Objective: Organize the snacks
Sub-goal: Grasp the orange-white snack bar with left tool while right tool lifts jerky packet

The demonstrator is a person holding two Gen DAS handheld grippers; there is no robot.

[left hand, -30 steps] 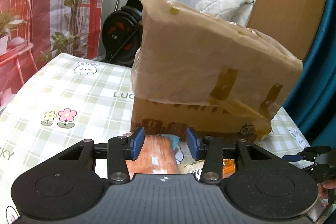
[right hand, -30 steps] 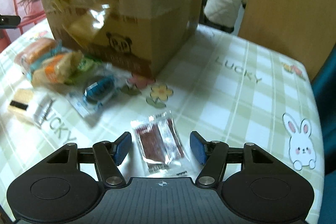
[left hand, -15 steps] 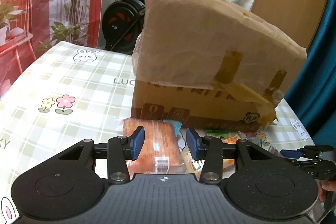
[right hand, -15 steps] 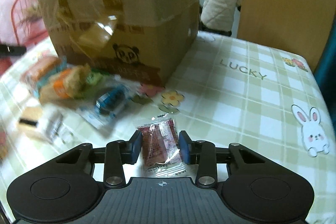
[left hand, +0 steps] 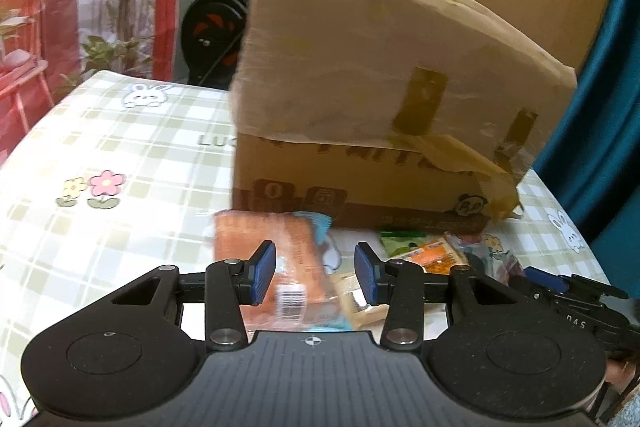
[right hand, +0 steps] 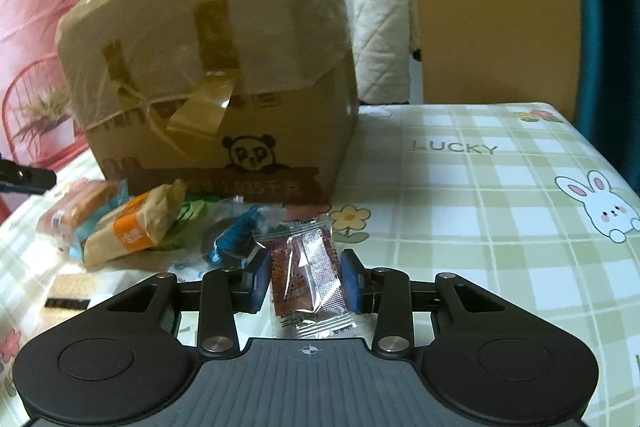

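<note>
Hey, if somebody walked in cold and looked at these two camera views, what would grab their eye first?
Probably the big taped cardboard box with a panda print, standing mid-table on the checked bunny tablecloth. Next, the right gripper pinching a clear packet of reddish-brown snack in front of it. To the left of that packet a heap of wrapped snacks lies at the box's foot, and the left gripper hovers over an orange pack.

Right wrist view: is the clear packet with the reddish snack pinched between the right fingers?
Yes: the right gripper has both blue fingers pressed on the sides of the crinkled clear packet.
</note>
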